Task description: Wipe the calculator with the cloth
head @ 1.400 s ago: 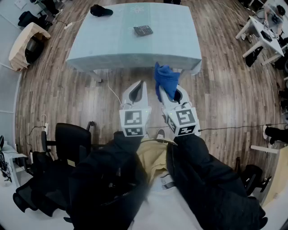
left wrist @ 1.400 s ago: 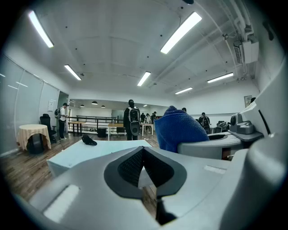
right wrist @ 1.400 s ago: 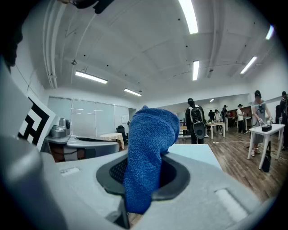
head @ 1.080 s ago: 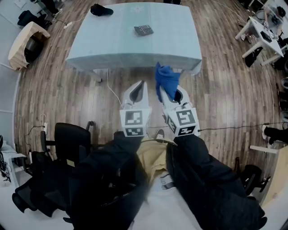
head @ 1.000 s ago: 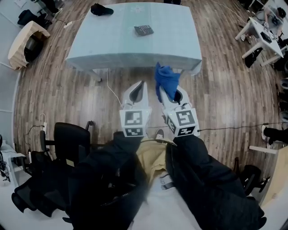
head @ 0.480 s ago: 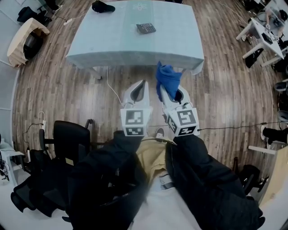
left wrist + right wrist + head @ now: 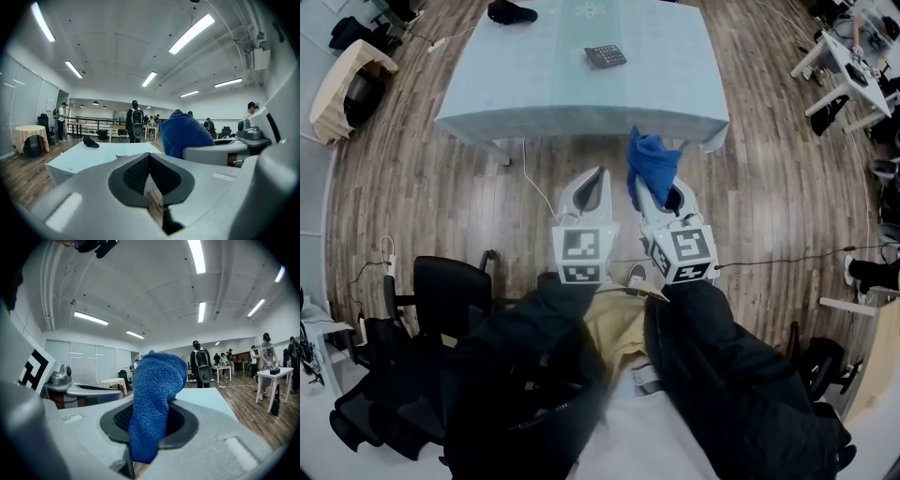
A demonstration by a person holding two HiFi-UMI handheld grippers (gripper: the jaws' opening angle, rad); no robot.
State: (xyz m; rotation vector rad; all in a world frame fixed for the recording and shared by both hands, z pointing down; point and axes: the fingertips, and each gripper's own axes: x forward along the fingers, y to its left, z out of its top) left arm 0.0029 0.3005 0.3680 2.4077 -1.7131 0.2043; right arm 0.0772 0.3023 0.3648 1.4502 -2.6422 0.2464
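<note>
A person is standing on the wooden floor (image 7: pixel 769 187) short of a table (image 7: pixel 534 94) draped in pale blue, holding both hand-held tools out in front at about the same height. The right gripper (image 7: pixel 149 425) is clamping its jaws onto a blue cloth (image 7: pixel 652 167), which is bunching up above the pinch and drooping slightly over the tool's nose. The left gripper (image 7: pixel 149 159) is carrying nothing, its jaws pressed together with only floor and table showing beyond them. The calculator (image 7: pixel 606 56) is lying flat toward the far side of the tabletop, well apart from both tools, while a dark bundle (image 7: pixel 512 12) is sitting near the table's far left corner. By the look of it, the job is sitting at the approach stage: the cloth is in hand, but wiping is not yet under way, since nothing is touching the calculator. The next move is likely calling for a step up to the table's near edge and a long reach across it, bringing the loose end of the cloth down onto the keys. The empty tool may be needed to pin the calculator, as a light device on a smooth cover could be sliding under the strokes.
</note>
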